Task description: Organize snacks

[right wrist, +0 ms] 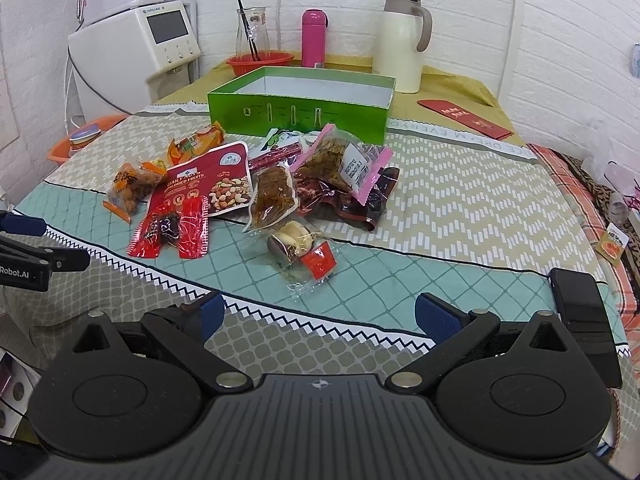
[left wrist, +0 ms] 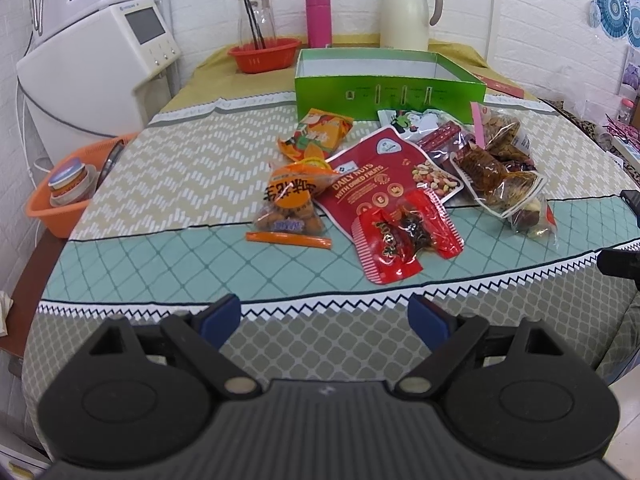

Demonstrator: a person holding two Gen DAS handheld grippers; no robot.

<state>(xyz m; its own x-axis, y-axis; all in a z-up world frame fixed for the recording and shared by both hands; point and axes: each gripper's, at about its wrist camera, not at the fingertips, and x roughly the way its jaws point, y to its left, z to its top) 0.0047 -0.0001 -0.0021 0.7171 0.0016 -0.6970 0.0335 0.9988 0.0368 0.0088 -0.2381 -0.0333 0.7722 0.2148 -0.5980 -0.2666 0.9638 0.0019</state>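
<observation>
Several snack packs lie in a heap mid-table: a red nuts pouch (left wrist: 376,178) (right wrist: 204,184), small red date packs (left wrist: 400,236) (right wrist: 172,230), an orange bag of coated nuts (left wrist: 290,200) (right wrist: 132,184), an orange packet (left wrist: 320,132), clear bags of brown snacks (left wrist: 492,176) (right wrist: 272,196) and a small clear pack with a red tag (right wrist: 304,250). Behind them stands an open green box (left wrist: 388,90) (right wrist: 300,114) whose visible inside is bare. My left gripper (left wrist: 324,322) and right gripper (right wrist: 316,316) hover over the near table edge, both open, nothing between the blue pads.
At the back stand a cream thermos jug (left wrist: 408,12) (right wrist: 402,40), a pink bottle (left wrist: 319,18) (right wrist: 313,38), a glass carafe in a red basket (left wrist: 264,54) (right wrist: 260,60). A red envelope (right wrist: 464,118) lies right of the box. A water dispenser (left wrist: 100,64) and orange basket (left wrist: 60,208) stand left.
</observation>
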